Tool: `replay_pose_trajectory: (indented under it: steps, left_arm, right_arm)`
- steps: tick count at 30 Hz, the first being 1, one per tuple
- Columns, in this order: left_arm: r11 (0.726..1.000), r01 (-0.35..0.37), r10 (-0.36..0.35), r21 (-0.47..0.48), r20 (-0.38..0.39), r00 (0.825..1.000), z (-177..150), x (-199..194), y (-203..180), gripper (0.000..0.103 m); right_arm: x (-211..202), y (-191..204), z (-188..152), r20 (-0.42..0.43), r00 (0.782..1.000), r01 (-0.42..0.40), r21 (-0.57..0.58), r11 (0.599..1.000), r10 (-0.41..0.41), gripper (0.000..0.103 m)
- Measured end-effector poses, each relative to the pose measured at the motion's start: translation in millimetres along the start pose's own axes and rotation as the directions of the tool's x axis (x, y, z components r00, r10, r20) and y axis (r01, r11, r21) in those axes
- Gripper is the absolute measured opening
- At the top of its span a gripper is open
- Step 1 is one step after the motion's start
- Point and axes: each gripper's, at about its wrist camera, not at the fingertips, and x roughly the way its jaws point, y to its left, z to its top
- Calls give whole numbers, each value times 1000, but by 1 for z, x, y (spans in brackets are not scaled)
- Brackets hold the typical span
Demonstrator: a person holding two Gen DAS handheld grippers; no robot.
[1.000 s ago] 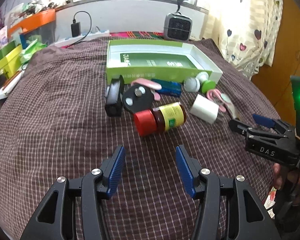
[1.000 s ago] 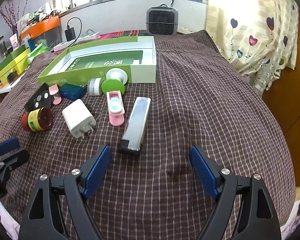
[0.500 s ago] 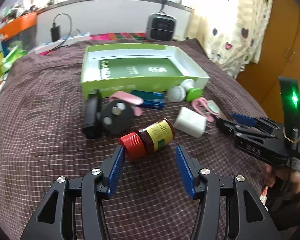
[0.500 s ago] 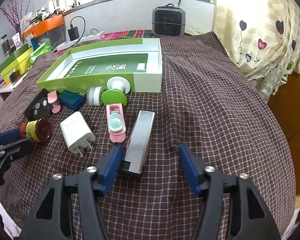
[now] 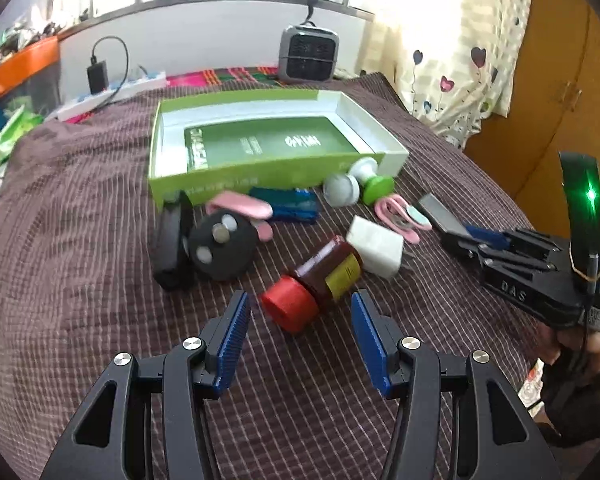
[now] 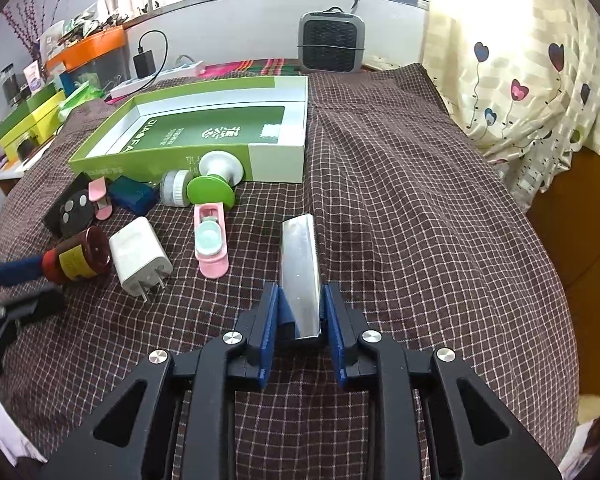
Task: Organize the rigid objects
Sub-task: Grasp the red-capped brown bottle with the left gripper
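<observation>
Checked brown cloth (image 6: 420,208) covers the surface; window sill and a small grey heater (image 6: 333,42) behind, heart-print curtain (image 6: 532,72) at the side.

Green box (image 6: 204,128) lies open near the far edge, tray empty apart from its printed liner. Clutter sits just in front of its near wall: black remote (image 5: 220,246), blue case (image 5: 288,204), pink clips (image 5: 398,214), white and green round pieces (image 6: 204,188).

Right gripper (image 6: 301,312): jaws pinched on the near end of the silver bar (image 6: 300,268); bar points away along the fingers, right of the pink clip, its far end over the cloth.

Left gripper (image 5: 300,332): jaws spread, nothing between the pads. Jar (image 5: 320,280) with red cap lies on its side just ahead of the fingertips, cap end nearest, not touching either pad. White plug (image 5: 376,246) is just beside the jar's base; cannot tell if they touch.
</observation>
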Motion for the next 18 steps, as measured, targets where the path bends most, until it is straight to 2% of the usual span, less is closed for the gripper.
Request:
replay_pose_trajectory:
  steps: [7,18]
  left_arm:
    - [998,-12,14,62,-35,999,12,17,-5,52]
    - [998,-13,17,59,-65,998,17,36,-6,52]
  right_arm:
    - [5,0,6,-5,1000,-10,-2,1000,10,24]
    - [13,-1,15,4,1000,-9,-10,1000,9,26]
